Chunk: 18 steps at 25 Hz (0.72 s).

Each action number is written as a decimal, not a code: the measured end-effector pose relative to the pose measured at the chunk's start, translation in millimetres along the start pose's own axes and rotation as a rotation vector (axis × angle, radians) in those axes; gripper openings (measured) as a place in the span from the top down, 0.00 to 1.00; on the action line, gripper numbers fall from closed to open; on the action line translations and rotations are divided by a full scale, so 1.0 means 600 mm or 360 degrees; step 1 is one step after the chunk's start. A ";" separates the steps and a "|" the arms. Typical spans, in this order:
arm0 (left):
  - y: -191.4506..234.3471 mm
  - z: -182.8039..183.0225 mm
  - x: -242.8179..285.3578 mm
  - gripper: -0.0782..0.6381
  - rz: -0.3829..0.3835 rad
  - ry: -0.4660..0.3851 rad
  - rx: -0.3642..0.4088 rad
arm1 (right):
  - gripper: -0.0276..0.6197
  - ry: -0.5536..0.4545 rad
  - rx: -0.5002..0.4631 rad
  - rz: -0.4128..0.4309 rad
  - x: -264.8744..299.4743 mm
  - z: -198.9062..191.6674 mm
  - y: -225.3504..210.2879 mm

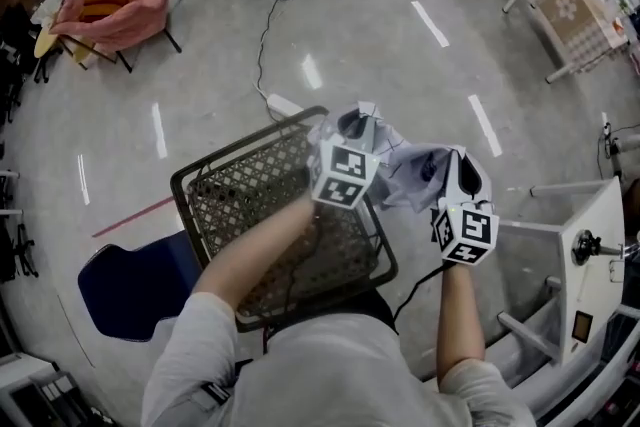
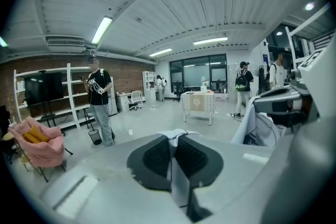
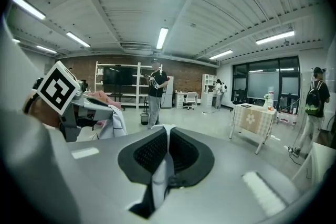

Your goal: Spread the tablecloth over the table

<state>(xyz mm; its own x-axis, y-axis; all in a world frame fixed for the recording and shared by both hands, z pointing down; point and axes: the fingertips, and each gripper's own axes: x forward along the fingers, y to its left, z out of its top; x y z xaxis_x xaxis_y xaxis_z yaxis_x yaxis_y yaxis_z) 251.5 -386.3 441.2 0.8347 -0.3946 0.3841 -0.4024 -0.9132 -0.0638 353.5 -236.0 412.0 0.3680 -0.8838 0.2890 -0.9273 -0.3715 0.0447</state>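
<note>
The left gripper (image 2: pixel 176 150) and right gripper (image 3: pixel 165 152) each hold jaws clenched on the tablecloth (image 1: pixel 412 171), which hangs bunched between them, well short of the table (image 2: pixel 198 104) ahead.

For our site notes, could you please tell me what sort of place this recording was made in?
Probably an open lab or studio workspace: a bare concrete floor, shelves against a brick wall, and glass-walled rooms at the far end.
</note>
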 end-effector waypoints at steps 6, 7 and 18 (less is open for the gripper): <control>0.126 -0.022 0.036 0.86 0.0190 0.0046 -0.0046 | 0.95 0.0032 -0.0017 0.0071 0.090 0.001 0.021; 0.147 -0.027 0.039 0.86 0.0220 0.0052 -0.0049 | 0.95 0.0037 -0.0017 0.0084 0.104 0.000 0.027; 0.280 -0.095 0.023 0.86 0.0453 0.0120 -0.0077 | 0.95 0.0046 -0.0042 0.0256 0.256 -0.006 0.119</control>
<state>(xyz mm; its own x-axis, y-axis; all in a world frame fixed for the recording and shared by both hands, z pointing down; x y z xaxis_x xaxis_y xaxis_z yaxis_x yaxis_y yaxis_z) 173.9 -539.6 488.3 0.6563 -0.6237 0.4246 -0.6350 -0.7605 -0.1357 343.2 -397.3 463.2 0.2128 -0.9225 0.3219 -0.9758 -0.2178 0.0208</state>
